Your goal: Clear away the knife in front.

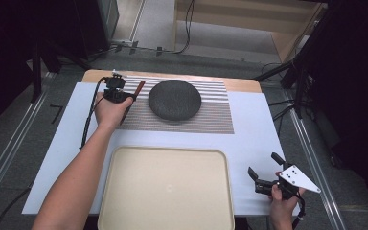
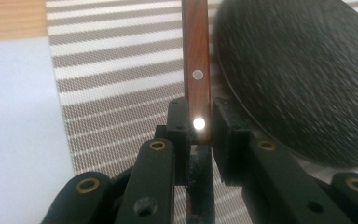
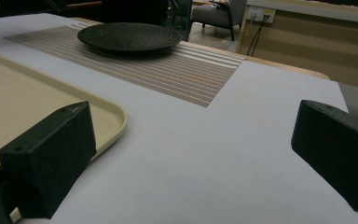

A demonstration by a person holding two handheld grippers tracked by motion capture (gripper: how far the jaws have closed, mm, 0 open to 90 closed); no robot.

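Our left gripper (image 1: 124, 96) sits at the far left of the striped placemat (image 1: 206, 117), jaws closed onto a wooden handle (image 2: 196, 60) with two metal rivets. In the left gripper view we see that handle pinched near its lower rivet and standing between the jaws; whether a blade lies beyond we cannot tell. Just to its right rests the dark round plate (image 1: 175, 99), its rim very near the handle. We judge the hold narrow, so a quick swing could let the handle pivot about the pinch or slip, and a drift to the right could knock it against the plate's edge. Nearer us lies the cream tray (image 1: 124, 201), bare. At the near right corner of the white sheet (image 1: 254, 129) our right gripper (image 1: 263, 168) hovers with jaws spread wide and nothing between them, well apart from everything else.
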